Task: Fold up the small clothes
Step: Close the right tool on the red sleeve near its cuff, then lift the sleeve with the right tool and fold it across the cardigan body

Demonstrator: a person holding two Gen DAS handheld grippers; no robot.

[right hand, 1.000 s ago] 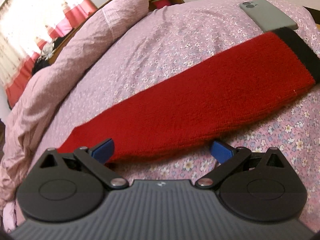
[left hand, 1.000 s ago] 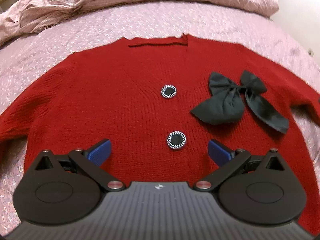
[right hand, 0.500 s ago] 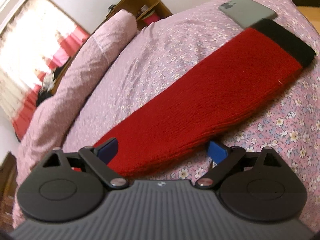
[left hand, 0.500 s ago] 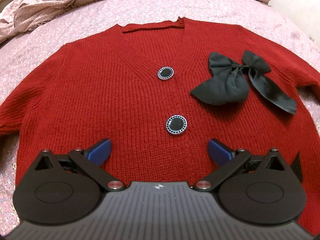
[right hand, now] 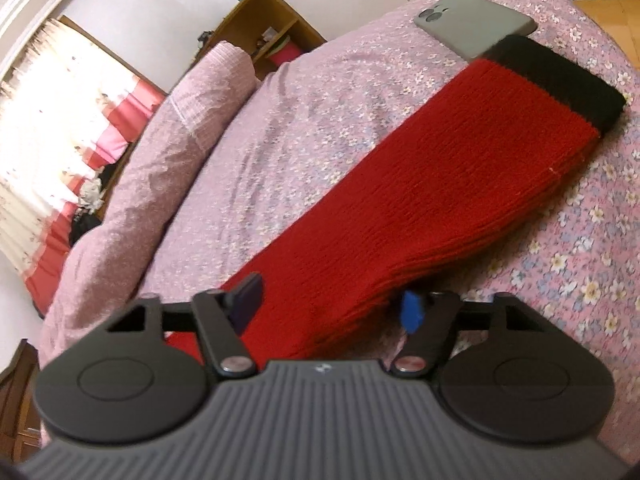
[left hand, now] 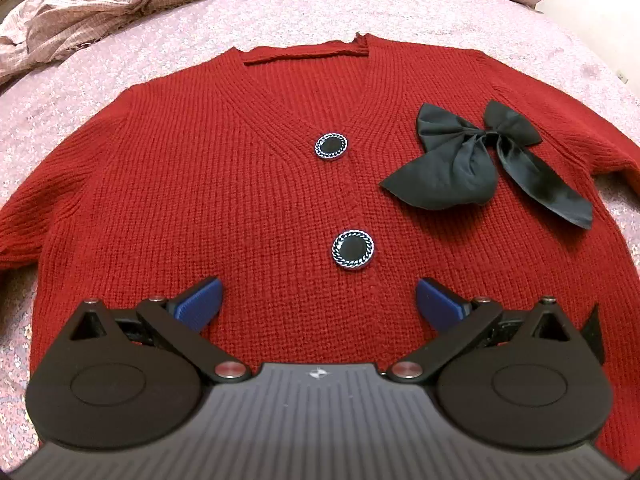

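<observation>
Left wrist view: a red knitted cardigan (left hand: 224,184) lies flat, front up, on a bed with a pink floral sheet (left hand: 80,80). Its V-neck points toward 12 o'clock and its body fills the middle of the picture. Two round black buttons with silver rims sit on the centre line, the upper button (left hand: 330,146) just below the V and the lower button (left hand: 352,249) nearer the gripper. A black fabric bow (left hand: 472,164) lies on the chest at about 2 o'clock from the lower button. A rumpled pink duvet (left hand: 100,4) is bunched along the far edge, from 10 to 1 o'clock. The left gripper (left hand: 318,300) hangs over the lower part of the cardigan with its blue pads (left hand: 199,304) set wide apart and nothing gripped.

Right wrist view: one red sleeve (right hand: 420,200) runs from the gripper toward 2 o'clock across the floral sheet and ends in a black cuff (right hand: 556,80). A grey-green phone (right hand: 472,26) lies face down just beyond the cuff, at 1 o'clock. A long pink pillow (right hand: 172,152) stretches from 9 toward 11 o'clock, with a wooden shelf (right hand: 264,36) behind it. The right gripper (right hand: 330,310) is closing around the near end of the sleeve; the cloth sits between its pads, whose contact with it cannot be made out.
</observation>
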